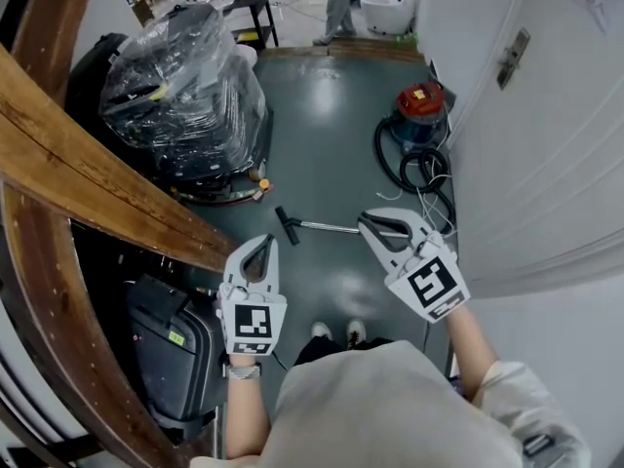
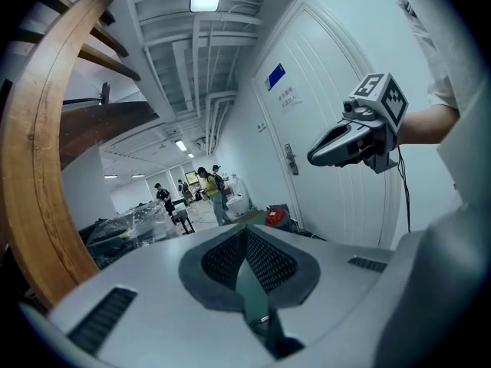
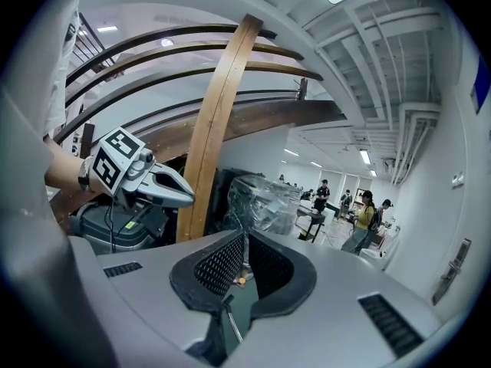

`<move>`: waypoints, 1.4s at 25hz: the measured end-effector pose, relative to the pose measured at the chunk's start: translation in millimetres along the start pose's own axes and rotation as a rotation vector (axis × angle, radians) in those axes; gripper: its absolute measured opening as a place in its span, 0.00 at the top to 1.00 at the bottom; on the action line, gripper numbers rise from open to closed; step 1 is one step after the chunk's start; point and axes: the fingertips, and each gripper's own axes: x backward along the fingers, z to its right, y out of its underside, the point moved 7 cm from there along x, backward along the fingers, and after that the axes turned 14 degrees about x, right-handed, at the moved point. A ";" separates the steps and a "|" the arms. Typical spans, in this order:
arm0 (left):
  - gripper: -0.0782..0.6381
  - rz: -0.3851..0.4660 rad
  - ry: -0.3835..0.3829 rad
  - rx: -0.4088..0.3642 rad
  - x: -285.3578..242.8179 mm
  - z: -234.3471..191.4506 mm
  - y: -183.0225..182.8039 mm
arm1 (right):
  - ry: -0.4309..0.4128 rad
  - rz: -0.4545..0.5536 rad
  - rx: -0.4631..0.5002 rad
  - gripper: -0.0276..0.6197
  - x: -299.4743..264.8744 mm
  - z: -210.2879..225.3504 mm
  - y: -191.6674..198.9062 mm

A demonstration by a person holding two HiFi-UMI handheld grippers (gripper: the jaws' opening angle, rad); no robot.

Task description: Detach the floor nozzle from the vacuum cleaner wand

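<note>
grey-green floor (image 1: pixel 331 135) is filling the middle of the head view, with a white door (image 1: pixel 526 144) running along 3 o'clock and a curved wooden stair rail (image 1: pixel 88 169) sweeping across 9 o'clock. a plastic-wrapped machine (image 1: pixel 180 76) is sitting at 11 o'clock, and people (image 1: pixel 341 3) are standing far off at 12 o'clock.

the red vacuum canister (image 1: pixel 421 105) is standing by the door at 1 o'clock, its black hose (image 1: pixel 405 169) looping on the floor just beside it. the metal wand (image 1: pixel 331 227) is lying flat on the floor near the centre, pointing from 3 o'clock toward 9 o'clock. the black floor nozzle (image 1: pixel 287 225) is sitting on the wand's 9 o'clock end, not detached.

the left gripper (image 1: pixel 261 243) is hovering above the floor, its tip just at 7 o'clock of the nozzle and apart from it. its fingers (image 2: pixel 222 259) are pressing together at the tips with nothing between them.

the right gripper (image 1: pixel 368 220) is hovering over the wand's 3 o'clock end, and whether it is touching the wand cannot be told. its fingers (image 3: pixel 219 267) are meeting at the tips, leaving only a thin slit, and are gripping nothing.

the person's white shoes (image 1: pixel 336 331) are showing on the floor at 6 o'clock of the wand.
</note>
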 end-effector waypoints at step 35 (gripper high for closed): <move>0.90 0.032 0.038 -0.009 -51.9 -116.3 4.2 | 0.042 0.003 0.014 0.90 -114.9 12.9 -31.7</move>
